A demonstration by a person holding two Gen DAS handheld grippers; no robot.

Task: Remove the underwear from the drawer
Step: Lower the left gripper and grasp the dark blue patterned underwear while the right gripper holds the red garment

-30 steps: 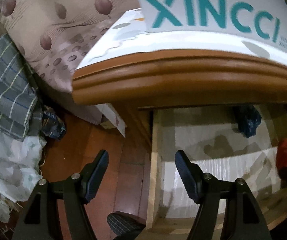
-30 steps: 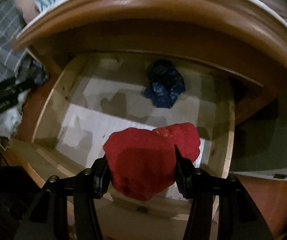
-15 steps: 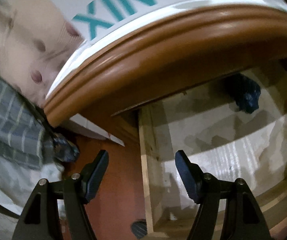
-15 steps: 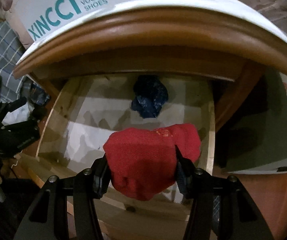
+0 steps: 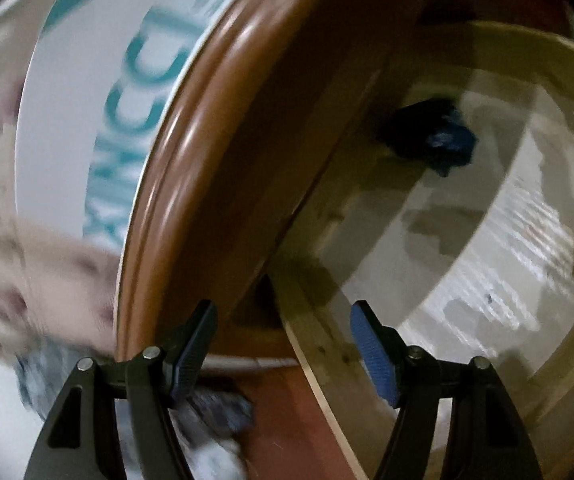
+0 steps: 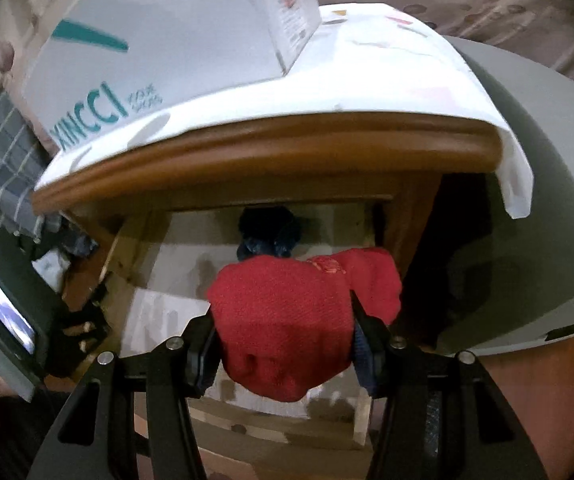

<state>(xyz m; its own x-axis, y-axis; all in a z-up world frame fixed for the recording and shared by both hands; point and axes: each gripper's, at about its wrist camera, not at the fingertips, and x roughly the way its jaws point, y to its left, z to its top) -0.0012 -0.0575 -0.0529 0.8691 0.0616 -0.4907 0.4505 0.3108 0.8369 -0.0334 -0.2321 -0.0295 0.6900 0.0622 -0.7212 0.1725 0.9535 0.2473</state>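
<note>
Red knitted bundle of soft underwear [image 6: 283, 328], pinched between the two fingers of the right gripper [image 6: 285, 350], held up just above the open pale wooden drawer [image 6: 147, 312]. Squashy and light, likely floppy, no fear of breaking. Best grabbed in the fat middle, so nothing slips out.

Dark blue crumpled underwear [image 5: 433, 138] far ahead of the left gripper [image 5: 283, 346], at the back of the drawer. Left gripper wide open, nothing in it. Same soft handling likely there: pinch at the bunched top.

You have one red knitted underwear [image 6: 283, 320], one dark blue crumpled underwear [image 5: 435, 136], one pale wooden drawer [image 5: 327, 344], one white XINCCI shoebox [image 6: 159, 40], two black grippers [image 5: 283, 344] [image 6: 283, 354].
</note>
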